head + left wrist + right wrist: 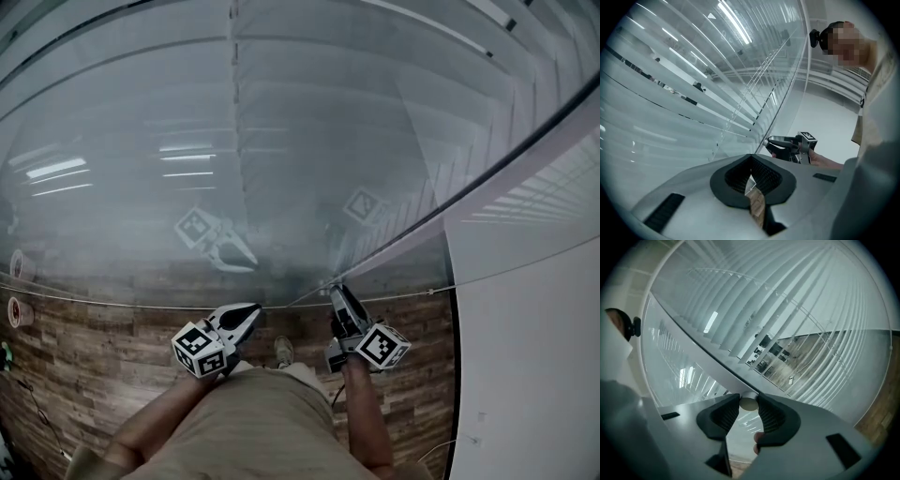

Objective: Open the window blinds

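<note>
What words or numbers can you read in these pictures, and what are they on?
No words or numbers can be read anywhere.
On the left gripper, the left cube: black-and-white square patterns only, no letters.
On the right gripper, the right cube: the same.
The white knob in the right gripper's jaws: blank.
The round red things by the floor's left edge: too blurred to read.

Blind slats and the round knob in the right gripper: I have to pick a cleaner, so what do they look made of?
The slats are thin, white and evenly flat with a soft sheen, so painted aluminium or plastic; I cannot tell which. The knob, pinched between the pads of the right gripper, is smooth and off-white with a dull gloss, probably moulded plastic.
</note>
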### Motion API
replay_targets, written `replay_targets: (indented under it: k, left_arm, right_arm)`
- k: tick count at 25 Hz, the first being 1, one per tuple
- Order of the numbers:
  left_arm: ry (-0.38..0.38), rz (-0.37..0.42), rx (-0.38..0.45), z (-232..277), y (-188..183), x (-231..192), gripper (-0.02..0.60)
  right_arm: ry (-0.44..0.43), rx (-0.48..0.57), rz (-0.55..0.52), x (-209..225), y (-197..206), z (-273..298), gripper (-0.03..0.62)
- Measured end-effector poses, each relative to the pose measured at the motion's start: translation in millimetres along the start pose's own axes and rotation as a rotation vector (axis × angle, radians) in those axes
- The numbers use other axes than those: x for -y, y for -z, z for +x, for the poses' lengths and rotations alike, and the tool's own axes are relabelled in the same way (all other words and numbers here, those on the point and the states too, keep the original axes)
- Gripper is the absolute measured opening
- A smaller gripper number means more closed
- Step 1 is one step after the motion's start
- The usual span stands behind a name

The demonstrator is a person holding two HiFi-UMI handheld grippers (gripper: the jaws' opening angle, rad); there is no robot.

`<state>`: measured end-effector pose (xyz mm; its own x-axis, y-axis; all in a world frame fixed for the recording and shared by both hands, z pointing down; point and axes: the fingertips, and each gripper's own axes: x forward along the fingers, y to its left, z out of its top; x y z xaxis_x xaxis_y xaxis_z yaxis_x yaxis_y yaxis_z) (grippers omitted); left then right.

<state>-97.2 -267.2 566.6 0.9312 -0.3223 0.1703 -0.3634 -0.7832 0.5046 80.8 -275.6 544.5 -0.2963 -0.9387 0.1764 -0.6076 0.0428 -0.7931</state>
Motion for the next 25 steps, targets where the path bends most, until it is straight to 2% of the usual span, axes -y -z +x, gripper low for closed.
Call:
replay_targets:
  k: [3, 6, 13, 15, 17, 19, 22, 25]
  left_arm:
    - [0.003, -0.001, 0.001, 3, 1, 4, 0.014]
    - [0.003, -0.002, 0.003, 0, -1, 9, 0.014]
    - [0.004, -0.003, 0.0, 13, 6, 11, 0.014]
    - [0.003, -0.002, 0.003, 13, 5, 12, 0.014]
    - [-0.002, -0.002, 0.007, 12, 4, 11, 0.014]
    - [-0.009, -0.004, 0.011, 11, 3, 9, 0.014]
    - [-0.016, -0.005, 0.013, 10, 2, 7, 0.014]
    - [-0.021, -0.005, 0.016, 10, 2, 5, 0.014]
  right_arm:
    - [0.006, -0.004, -0.14, -4, 2, 0, 0.132]
    - [0.032, -0.021, -0.318, -15, 6, 0, 0.164]
    - [0.211, -0.069, -0.859, -9, 6, 0, 0.167]
    - [0.251, -0.079, -0.951, -11, 7, 1, 0.138]
    - [0.267, -0.075, -0.945, -11, 7, 1, 0.133]
    - [0.257, -0.072, -0.859, -10, 7, 1, 0.132]
    - [0.21, -0.072, -0.658, -6, 5, 1, 0.132]
    - [0.129, -0.068, -0.372, -1, 4, 1, 0.13]
